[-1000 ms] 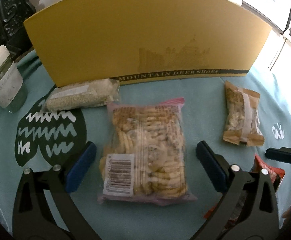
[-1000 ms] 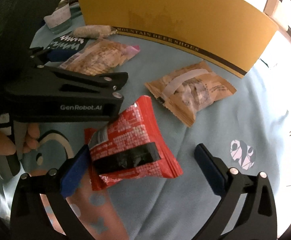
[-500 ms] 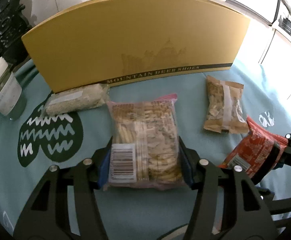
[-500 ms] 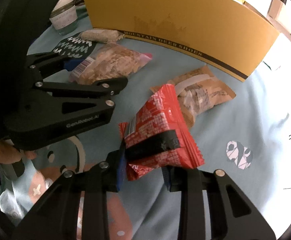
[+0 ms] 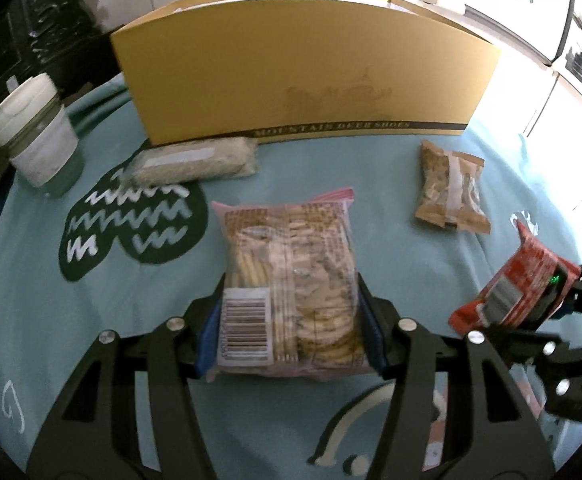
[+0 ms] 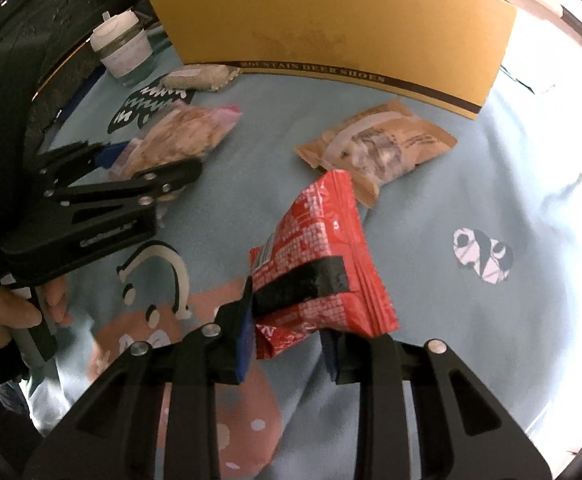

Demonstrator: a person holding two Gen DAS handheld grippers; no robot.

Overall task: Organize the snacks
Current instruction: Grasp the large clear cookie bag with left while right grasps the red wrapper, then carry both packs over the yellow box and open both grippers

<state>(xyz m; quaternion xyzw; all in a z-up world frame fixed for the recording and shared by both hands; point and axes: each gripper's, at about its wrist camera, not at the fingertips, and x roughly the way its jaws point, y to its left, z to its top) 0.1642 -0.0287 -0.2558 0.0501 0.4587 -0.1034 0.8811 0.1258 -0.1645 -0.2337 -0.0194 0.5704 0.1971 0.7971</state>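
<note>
Pinching the clear cracker bag (image 5: 291,280) at six o'clock in your left tool (image 5: 291,332), you are closing your right tool (image 6: 287,340) on the red snack packet (image 6: 323,264), yellow box (image 5: 303,68) at twelve.

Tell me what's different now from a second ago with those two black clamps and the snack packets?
Both clamps closed on a packet and began lifting. The left gripper took the clear cracker bag by its sides. The right gripper, its jaws still closing, took the red packet and tilted it up off the cloth. The brown packet, the pale packet, the jar and the yellow box were not touched.
</note>
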